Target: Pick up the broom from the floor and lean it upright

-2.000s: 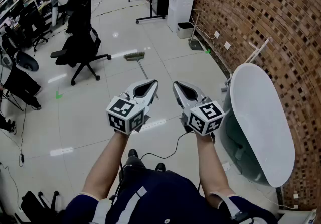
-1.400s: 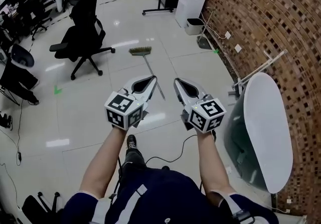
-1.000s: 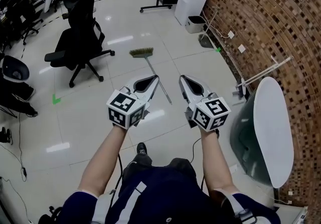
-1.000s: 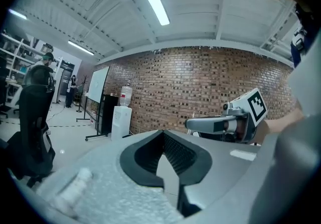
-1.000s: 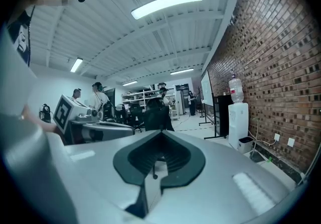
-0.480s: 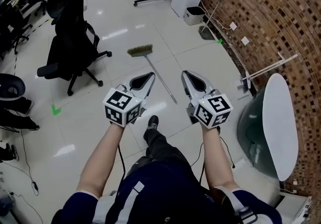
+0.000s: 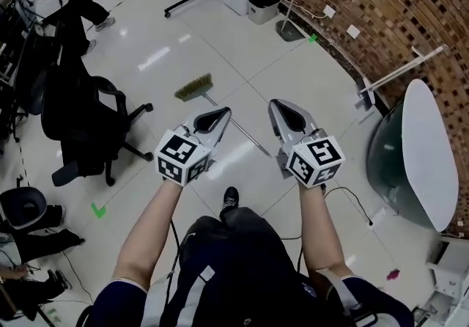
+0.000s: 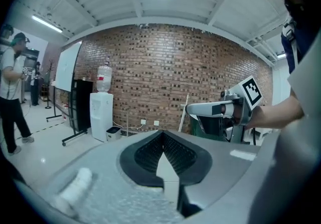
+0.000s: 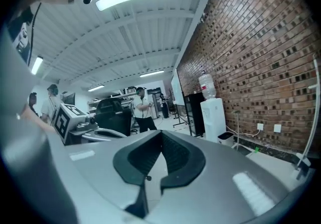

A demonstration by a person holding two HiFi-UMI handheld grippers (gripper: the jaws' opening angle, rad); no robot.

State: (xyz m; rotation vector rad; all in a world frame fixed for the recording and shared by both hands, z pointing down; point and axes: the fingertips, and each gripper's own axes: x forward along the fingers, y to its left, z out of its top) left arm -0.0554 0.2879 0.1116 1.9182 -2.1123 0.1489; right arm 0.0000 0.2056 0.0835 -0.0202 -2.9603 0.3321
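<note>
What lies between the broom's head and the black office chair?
Only bare glossy white floor tiles separate the brown-bristled broom from the black wheeled chair, seen in the head view.

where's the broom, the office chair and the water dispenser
broom (image 7: 193, 88), head view, on its bristle head
office chair (image 7: 69, 116), head view, on its black backrest
water dispenser (image 8: 100, 116), left gripper view, on its white cabinet front

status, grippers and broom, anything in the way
Left gripper shut, empty; right gripper shut, empty. Broom flat on the floor just ahead, untouched. Office chair off to its left, not in the path.
</note>
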